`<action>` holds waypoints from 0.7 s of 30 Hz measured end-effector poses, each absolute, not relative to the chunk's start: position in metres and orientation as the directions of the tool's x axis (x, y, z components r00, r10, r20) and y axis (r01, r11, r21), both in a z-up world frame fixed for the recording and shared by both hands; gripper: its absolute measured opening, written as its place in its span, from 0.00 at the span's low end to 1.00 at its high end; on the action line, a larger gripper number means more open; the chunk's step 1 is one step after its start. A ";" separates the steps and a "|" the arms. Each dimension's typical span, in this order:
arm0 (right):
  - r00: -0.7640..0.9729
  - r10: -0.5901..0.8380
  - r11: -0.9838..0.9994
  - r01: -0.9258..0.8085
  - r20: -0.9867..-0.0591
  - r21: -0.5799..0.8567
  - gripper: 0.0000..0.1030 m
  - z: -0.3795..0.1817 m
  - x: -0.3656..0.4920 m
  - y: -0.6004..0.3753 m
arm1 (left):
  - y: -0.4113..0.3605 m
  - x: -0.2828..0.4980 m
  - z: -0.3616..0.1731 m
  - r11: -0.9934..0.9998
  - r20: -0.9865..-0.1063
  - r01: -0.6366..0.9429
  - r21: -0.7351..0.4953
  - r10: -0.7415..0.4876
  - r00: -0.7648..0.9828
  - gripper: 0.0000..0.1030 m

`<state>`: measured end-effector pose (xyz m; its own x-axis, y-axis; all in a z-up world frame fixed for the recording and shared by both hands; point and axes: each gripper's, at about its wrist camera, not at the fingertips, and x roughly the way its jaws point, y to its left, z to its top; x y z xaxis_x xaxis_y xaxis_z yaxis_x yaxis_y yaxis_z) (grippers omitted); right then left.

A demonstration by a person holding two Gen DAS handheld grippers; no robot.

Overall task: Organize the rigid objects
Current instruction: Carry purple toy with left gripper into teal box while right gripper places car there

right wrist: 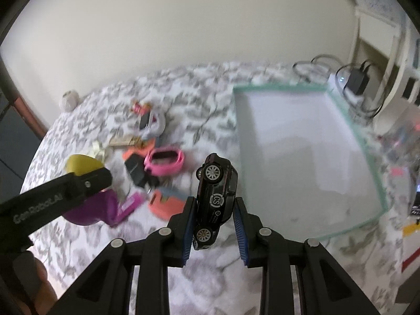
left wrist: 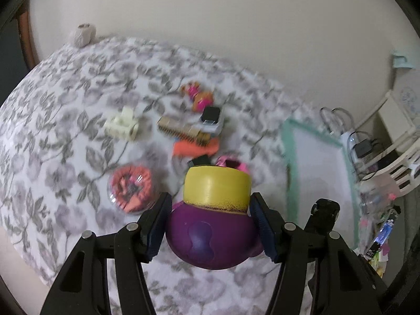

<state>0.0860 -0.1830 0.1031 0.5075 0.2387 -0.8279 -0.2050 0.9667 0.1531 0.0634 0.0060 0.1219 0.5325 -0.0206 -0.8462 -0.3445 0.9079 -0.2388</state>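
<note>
A black charger (right wrist: 357, 80) with tangled cables (right wrist: 312, 64) lies past the floral tablecloth (right wrist: 199, 92).

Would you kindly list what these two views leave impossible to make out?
- Left wrist: the heap of small toys is motion-blurred, so single pieces stay unclear.
- Left wrist: the purple and yellow toy hides the bedspread beneath; its underside is unseen.
- Right wrist: the black toy car shows one side only.
- Right wrist: the green-rimmed tray is blurred.

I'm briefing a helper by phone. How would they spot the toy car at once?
Find the green-rimmed tray on the flowered cloth. Just left of it the right gripper holds the toy car nose-up above the cloth. It is the only glossy black thing with wheels.
</note>
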 end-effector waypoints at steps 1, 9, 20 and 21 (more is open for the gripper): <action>0.521 0.229 0.969 -0.199 -0.822 0.144 0.29 0.105 0.087 -0.186 | 0.002 0.068 0.122 0.910 -0.839 -0.337 -0.243 -0.022 0.544 0.61; 0.560 0.199 0.980 -0.128 -0.804 0.154 0.29 0.107 0.102 -0.213 | -0.017 0.084 0.133 0.932 -0.802 -0.285 -0.223 -0.010 0.597 0.61; 0.581 0.137 0.990 -0.062 -0.802 0.125 0.29 0.113 0.141 -0.266 | -0.066 0.136 0.142 0.968 -0.804 -0.176 -0.179 -0.041 0.594 0.61; 0.580 0.129 0.991 -0.058 -0.805 0.117 0.29 0.112 0.147 -0.272 | -0.072 0.143 0.142 0.970 -0.804 -0.167 -0.180 -0.047 0.593 0.61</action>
<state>0.1469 -0.2722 0.1118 0.5796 0.1290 -0.8046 -0.0583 0.9914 0.1170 0.1431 -0.0717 0.1415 0.5927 -0.0471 -0.8041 -0.1665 0.9696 -0.1795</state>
